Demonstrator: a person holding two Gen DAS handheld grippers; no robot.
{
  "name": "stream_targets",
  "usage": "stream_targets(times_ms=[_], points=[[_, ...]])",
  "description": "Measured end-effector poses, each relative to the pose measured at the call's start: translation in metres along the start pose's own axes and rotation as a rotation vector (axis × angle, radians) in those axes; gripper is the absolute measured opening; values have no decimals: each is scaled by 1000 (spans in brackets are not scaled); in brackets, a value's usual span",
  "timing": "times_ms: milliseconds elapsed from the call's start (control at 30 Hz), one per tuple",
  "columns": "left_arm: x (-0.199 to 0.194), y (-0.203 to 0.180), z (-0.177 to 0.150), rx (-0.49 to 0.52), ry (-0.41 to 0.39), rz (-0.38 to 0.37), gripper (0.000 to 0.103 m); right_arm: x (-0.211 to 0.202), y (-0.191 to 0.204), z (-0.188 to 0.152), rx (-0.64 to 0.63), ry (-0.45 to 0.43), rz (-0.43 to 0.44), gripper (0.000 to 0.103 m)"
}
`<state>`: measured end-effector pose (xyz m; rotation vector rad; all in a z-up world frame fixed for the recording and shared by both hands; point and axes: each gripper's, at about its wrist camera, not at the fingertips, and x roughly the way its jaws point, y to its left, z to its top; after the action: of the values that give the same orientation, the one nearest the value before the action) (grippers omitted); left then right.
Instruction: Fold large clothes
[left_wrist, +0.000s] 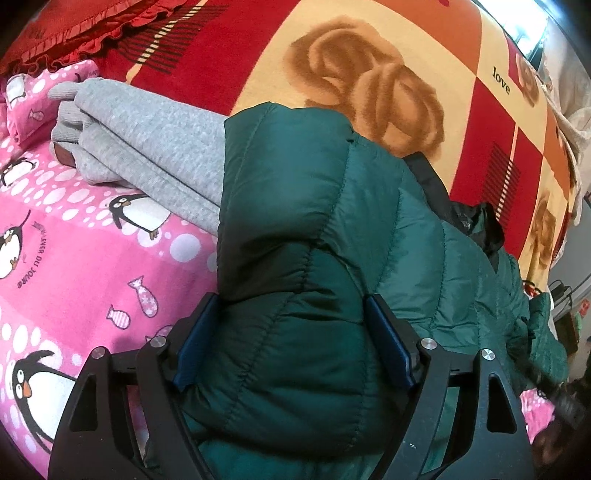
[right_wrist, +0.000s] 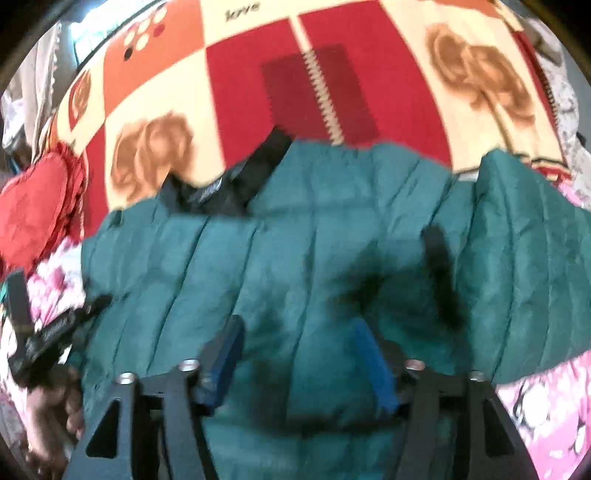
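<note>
A dark green quilted puffer jacket (left_wrist: 332, 229) lies on the bed, its black collar lining (left_wrist: 469, 218) showing at the far side. My left gripper (left_wrist: 291, 314) has its blue pads (left_wrist: 195, 343) wide apart around a thick puffy fold of the jacket. The right wrist view is blurred. There the jacket (right_wrist: 295, 258) spreads wide, and my right gripper (right_wrist: 295, 328) also has its blue pads (right_wrist: 373, 365) on either side of a bulge of jacket fabric. Whether either gripper squeezes the fabric is unclear.
A folded grey knit garment (left_wrist: 140, 144) lies left of the jacket on a pink penguin-print sheet (left_wrist: 74, 266). A red and cream rose-print blanket (left_wrist: 369, 74) covers the far bed. A red ruffled cushion (left_wrist: 85, 29) sits far left. The other gripper's handle and hand (right_wrist: 48, 354) show at left.
</note>
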<state>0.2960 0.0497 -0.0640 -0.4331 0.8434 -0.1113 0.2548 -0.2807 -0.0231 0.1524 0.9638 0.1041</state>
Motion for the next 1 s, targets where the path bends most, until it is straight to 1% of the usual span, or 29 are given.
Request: stream_targets(times_ms=[33, 67, 100, 133, 167, 200, 267, 333, 400, 433, 500, 567, 633, 667, 700, 733, 767, 800, 833, 867, 900, 933, 967, 1000], points=[[1, -1, 1, 2, 12, 12, 80, 9, 3, -4, -22, 45, -6, 72], [1, -3, 3, 6, 28, 23, 80, 15, 4, -5, -34, 59, -6, 72], [-1, -7, 6, 16, 41, 37, 80, 11, 3, -7, -30, 52, -9, 72], [-7, -10, 8, 32, 45, 59, 80, 1, 0, -5, -6, 36, -19, 72], [-20, -14, 7, 49, 26, 82, 80, -8, -3, -3, 11, 16, -20, 72], [-32, -16, 5, 62, 5, 86, 80, -28, -7, -1, 35, -42, -11, 72], [-59, -22, -4, 95, -10, 83, 80, -55, -16, -6, 69, -115, -28, 72], [-83, -29, -15, 121, -4, 83, 80, -72, -24, -13, 111, -136, -68, 72], [-105, -35, -23, 127, -16, 81, 80, -86, -35, -22, 140, -159, -106, 72], [-120, -39, -25, 118, -36, 75, 80, -99, -49, -31, 143, -173, -129, 72], [-138, -46, -25, 90, -60, 56, 80, -120, -71, -41, 135, -214, -217, 72], [-154, -54, -21, 46, -87, 12, 80, -137, -93, -44, 152, -257, -258, 72], [-162, -61, -22, 28, -113, -28, 80, -160, -127, -52, 201, -309, -275, 72], [-163, -66, -23, 32, -128, -45, 80, -174, -143, -58, 217, -328, -277, 72], [-162, -71, -26, 38, -143, -56, 80, -187, -162, -64, 239, -366, -281, 72], [-157, -74, -29, 43, -155, -66, 80, -195, -180, -67, 269, -380, -296, 72], [-153, -76, -33, 45, -169, -71, 80, -203, -193, -69, 294, -366, -306, 72], [-147, -76, -40, 40, -186, -69, 80, -213, -216, -66, 336, -360, -301, 72], [-142, -75, -43, 34, -191, -66, 80, -222, -232, -68, 346, -398, -304, 72], [-133, -72, -49, 15, -169, -52, 80, -224, -238, -68, 347, -431, -319, 72], [-123, -69, -49, -38, -86, -21, 79, -226, -260, -78, 363, -477, -360, 73], [-120, -67, -48, -75, -33, -53, 79, -224, -275, -86, 396, -476, -394, 73], [-122, -66, -47, -80, -19, -106, 79, -214, -303, -88, 483, -404, -426, 73], [-129, -69, -45, -44, -26, -122, 79, -209, -327, -85, 543, -362, -401, 68]])
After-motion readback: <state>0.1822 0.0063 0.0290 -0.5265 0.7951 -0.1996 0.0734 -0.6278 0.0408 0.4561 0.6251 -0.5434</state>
